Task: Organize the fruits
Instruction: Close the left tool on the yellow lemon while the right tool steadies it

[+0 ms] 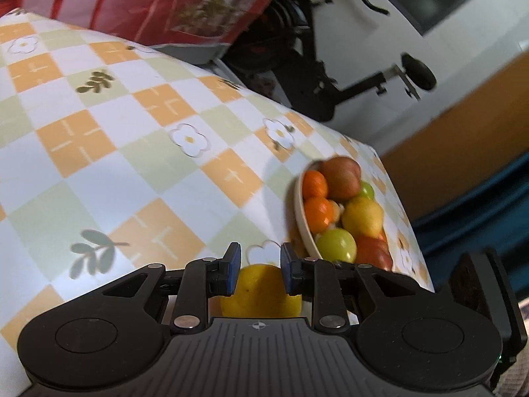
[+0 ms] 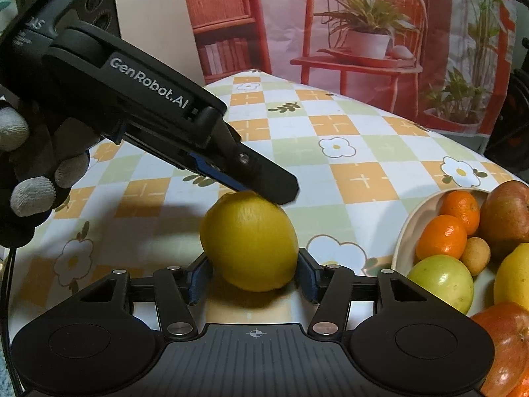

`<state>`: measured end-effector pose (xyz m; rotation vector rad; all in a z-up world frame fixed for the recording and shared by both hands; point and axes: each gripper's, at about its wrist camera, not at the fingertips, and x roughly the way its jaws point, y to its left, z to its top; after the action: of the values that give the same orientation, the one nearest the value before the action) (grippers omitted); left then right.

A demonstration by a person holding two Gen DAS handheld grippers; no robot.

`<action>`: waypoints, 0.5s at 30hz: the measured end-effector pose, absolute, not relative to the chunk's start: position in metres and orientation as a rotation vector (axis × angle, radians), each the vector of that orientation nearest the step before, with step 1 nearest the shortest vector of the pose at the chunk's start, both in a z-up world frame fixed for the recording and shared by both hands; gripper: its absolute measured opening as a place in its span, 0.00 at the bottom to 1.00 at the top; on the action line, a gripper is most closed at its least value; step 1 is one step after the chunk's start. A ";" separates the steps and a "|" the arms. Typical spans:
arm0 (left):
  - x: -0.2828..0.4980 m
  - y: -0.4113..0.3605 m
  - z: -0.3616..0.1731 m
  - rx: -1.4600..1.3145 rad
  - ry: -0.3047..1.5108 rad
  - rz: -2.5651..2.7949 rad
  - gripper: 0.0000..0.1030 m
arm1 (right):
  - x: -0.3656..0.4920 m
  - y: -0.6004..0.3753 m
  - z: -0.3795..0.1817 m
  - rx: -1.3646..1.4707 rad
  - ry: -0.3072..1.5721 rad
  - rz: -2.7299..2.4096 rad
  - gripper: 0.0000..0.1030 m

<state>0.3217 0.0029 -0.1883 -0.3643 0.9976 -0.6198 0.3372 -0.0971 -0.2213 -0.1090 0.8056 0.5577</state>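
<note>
"GenRobot.AI" lettering on left gripper [image 2: 281, 195]

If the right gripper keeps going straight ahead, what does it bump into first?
Most likely the yellow lemon. It sits on the table right between the right gripper fingers, directly ahead, so it would meet the gripper first. The left gripper tip rests just behind it, on top.

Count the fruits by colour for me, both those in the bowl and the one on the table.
Yellow: 2 lemons
Orange: 2 mandarins
Green: 2 green fruits
Reddish: 2 reddish fruits
Tan: 1 small tan fruit
Total: 9 in view
</note>
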 end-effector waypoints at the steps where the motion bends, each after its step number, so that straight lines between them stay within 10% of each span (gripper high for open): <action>1: 0.320 0.001 -0.187 -0.353 0.998 -0.619 0.27 | 0.336 -0.098 -0.221 -0.108 0.805 0.561 0.50; 15: 0.310 0.020 -0.187 -0.409 1.009 -0.594 0.27 | 0.325 -0.100 -0.222 -0.126 0.798 0.571 0.50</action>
<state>0.3103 0.0196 -0.1866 -0.4093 1.0085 -0.5937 0.3249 -0.0999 -0.2221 -0.1262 0.7979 0.5706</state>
